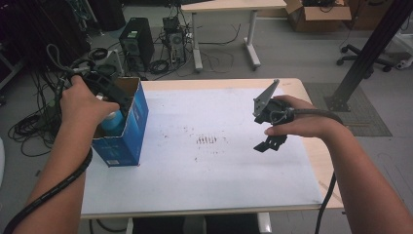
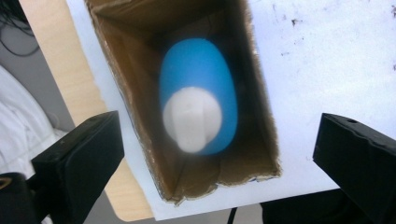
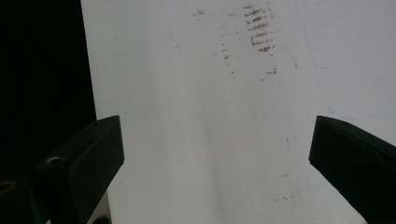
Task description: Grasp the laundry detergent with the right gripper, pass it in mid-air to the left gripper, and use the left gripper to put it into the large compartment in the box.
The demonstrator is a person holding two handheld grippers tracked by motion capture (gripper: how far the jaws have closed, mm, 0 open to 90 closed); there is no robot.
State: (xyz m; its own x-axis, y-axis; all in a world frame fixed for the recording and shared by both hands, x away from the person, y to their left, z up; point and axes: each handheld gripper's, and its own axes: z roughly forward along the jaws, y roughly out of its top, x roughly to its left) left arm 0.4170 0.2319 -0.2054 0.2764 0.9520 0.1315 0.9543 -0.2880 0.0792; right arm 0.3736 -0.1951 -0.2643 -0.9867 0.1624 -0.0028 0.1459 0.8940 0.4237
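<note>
A blue bottle with a white cap stands inside an open blue cardboard box at the table's left edge. The bottle's top also peeks out in the high view. My left gripper hovers over the box mouth, pointing down, jaws wide apart and holding nothing. The box's brown inner wall surrounds the bottle. My right gripper hangs above the white table sheet at the right, pointing down. In the right gripper view my right gripper is open with bare sheet between its jaws.
The white sheet carries dark smudges near its middle. Wooden table edges frame it. Behind the table on the floor stand a computer tower, tangled cables, another desk and a cardboard box. A black post rises at the right.
</note>
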